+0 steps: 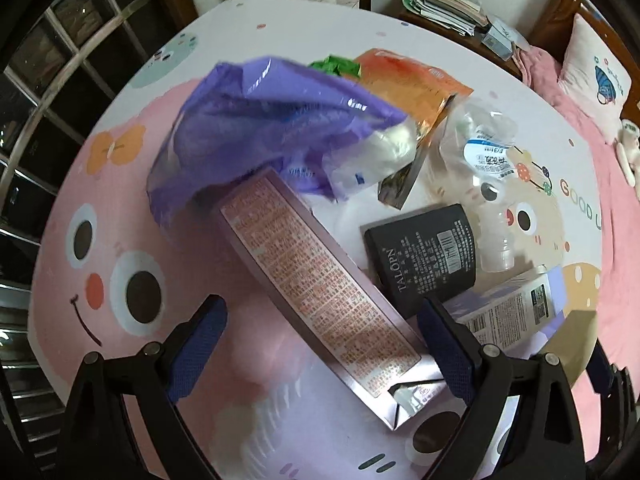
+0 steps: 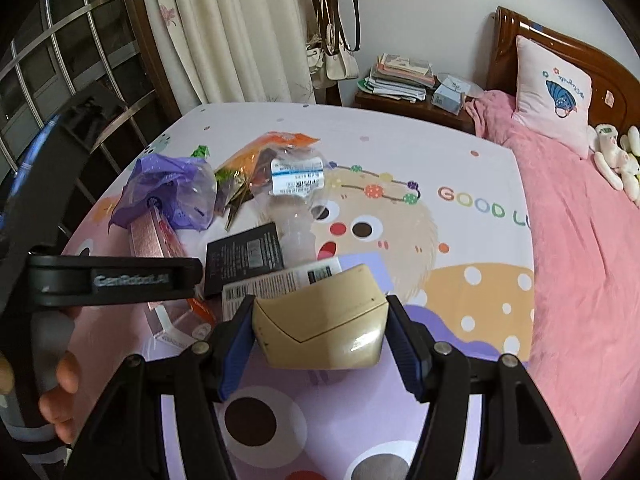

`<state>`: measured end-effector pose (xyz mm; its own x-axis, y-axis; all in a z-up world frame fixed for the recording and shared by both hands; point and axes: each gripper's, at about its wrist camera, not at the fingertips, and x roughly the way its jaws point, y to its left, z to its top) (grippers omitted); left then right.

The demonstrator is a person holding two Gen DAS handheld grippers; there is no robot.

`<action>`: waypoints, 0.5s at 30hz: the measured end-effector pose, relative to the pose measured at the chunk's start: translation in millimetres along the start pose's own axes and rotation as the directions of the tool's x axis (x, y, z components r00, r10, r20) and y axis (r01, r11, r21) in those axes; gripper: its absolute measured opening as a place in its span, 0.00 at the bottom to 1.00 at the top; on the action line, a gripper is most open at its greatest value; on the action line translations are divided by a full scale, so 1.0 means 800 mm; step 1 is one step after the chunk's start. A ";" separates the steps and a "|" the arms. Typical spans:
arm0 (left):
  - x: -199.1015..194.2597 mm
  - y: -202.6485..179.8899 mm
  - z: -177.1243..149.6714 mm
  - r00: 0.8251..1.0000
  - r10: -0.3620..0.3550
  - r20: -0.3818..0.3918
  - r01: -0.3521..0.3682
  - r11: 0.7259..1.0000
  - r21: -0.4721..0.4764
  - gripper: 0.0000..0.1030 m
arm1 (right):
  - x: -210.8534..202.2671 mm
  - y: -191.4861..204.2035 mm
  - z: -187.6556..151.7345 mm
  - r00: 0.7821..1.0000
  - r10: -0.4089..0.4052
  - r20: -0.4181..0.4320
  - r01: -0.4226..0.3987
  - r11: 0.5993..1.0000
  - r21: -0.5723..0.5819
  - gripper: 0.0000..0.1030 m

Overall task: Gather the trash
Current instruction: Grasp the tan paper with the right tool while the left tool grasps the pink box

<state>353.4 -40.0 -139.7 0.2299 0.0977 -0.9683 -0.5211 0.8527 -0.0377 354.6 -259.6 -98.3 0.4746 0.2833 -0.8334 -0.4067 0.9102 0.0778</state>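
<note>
My right tongs (image 2: pixel 320 330) pinch a gold carton (image 2: pixel 320 320), while my left tongs (image 1: pixel 320 344) stand spread over the long pink box (image 1: pixel 316 296), the purple bag (image 1: pixel 256 120) at 11 o'clock.

A home bedroom. A bed (image 2: pixel 580 240) with pillow (image 2: pixel 550 88) lies at two o'clock. Curtains (image 2: pixel 228 32) hang at eleven.

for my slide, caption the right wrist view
Right gripper clamps a gold box above the trash-strewn bedsheet.
</note>
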 end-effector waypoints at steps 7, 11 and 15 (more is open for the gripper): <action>0.016 0.014 -0.015 0.997 -0.060 -0.055 0.061 0.998 0.014 0.50 | -0.001 0.004 -0.012 0.999 0.028 -0.023 -0.028 0.999 0.020 0.60; 0.016 0.026 -0.026 0.996 -0.084 -0.040 0.085 0.996 0.038 0.44 | -0.003 0.012 -0.021 0.998 0.043 -0.035 -0.042 0.999 0.026 0.60; 0.011 0.040 -0.041 0.995 -0.097 -0.034 0.099 0.992 0.079 0.44 | -0.007 0.024 -0.031 0.997 0.055 -0.048 -0.054 0.998 0.023 0.60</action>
<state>311.6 -28.8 -157.5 0.2515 -0.0029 -0.9679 -0.4288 0.8962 -0.1141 324.7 -251.5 -106.2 0.4136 0.3181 -0.8531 -0.4133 0.9005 0.1355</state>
